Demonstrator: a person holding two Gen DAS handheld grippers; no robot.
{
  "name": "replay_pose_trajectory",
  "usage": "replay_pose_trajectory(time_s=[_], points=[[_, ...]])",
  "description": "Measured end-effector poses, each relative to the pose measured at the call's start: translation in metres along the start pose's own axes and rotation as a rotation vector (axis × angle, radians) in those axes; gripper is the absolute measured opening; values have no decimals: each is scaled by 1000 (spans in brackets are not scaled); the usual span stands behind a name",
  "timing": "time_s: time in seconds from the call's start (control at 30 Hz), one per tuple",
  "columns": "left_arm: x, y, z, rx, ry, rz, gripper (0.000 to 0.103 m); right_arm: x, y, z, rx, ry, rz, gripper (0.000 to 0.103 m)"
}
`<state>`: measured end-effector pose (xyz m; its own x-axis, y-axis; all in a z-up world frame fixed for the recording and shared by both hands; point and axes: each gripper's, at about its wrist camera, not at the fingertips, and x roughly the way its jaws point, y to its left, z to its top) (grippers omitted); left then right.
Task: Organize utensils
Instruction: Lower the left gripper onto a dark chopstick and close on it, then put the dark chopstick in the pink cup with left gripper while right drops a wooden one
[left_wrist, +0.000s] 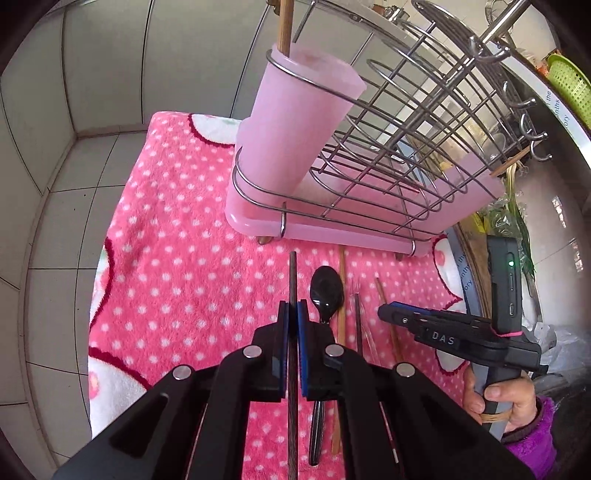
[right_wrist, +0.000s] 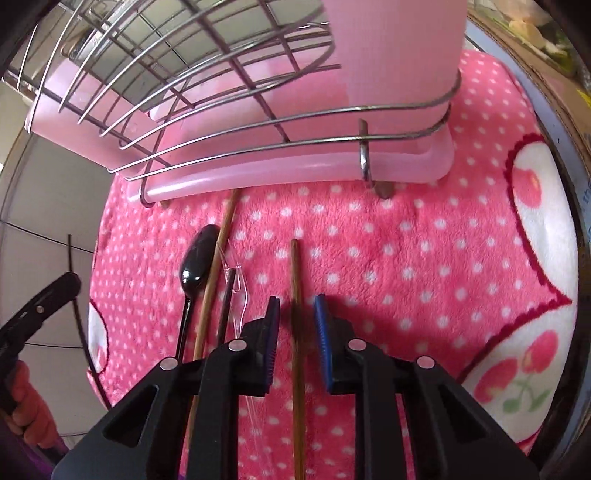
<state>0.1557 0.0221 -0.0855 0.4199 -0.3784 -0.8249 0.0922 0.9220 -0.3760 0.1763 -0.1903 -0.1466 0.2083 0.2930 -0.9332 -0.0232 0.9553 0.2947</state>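
My left gripper (left_wrist: 293, 308) is shut on a dark chopstick (left_wrist: 292, 277), held above the pink dotted towel (left_wrist: 177, 236). A pink utensil cup (left_wrist: 295, 122) stands in the wire dish rack (left_wrist: 406, 122) with one wooden chopstick (left_wrist: 285, 26) in it. A black spoon (left_wrist: 327, 291), a light wooden chopstick (left_wrist: 342, 280), a dark chopstick (right_wrist: 225, 306) and a clear plastic utensil (right_wrist: 239, 280) lie on the towel. My right gripper (right_wrist: 295, 306) is open, its pads either side of a brown chopstick (right_wrist: 295, 280) lying on the towel. The right gripper also shows in the left wrist view (left_wrist: 386, 312).
The rack's pink drip tray (right_wrist: 258, 173) stands on the towel just beyond the utensils. Tiled wall (left_wrist: 74, 110) lies left. Hooks (left_wrist: 528, 122), a green basket (left_wrist: 569, 88) and vegetables (left_wrist: 517, 206) are at the right. The left gripper with its chopstick shows at left in the right wrist view (right_wrist: 55, 291).
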Motion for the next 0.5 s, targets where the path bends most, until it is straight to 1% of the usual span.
replay_pose_trajectory(time_s=[0.03,0.07,0.1,0.17,0.2,0.27,0.3,0.5], points=[[-1,1,0,0,-2,-4,4,1,3,1,-5,-3,-17,18],[-3,2,0,1,-4,-8,4,2,6,0,-16,-10,-48,10],[-4,4,-1,2,-7,-11,4,4,9,0,-36,-21,-72,8],[-7,5,-4,2,-16,-11,4,4,11,-3,-42,-37,-73,6],[-8,5,-6,2,-23,-11,4,2,9,-5,-31,-44,-59,6],[-14,6,-8,4,-43,-10,4,-7,5,-11,-11,-72,0,6],[-17,6,-8,6,-54,-9,4,-14,4,-15,-10,-92,11,6],[-47,6,-7,14,-155,-24,4,-70,4,-39,-28,-266,86,6]])
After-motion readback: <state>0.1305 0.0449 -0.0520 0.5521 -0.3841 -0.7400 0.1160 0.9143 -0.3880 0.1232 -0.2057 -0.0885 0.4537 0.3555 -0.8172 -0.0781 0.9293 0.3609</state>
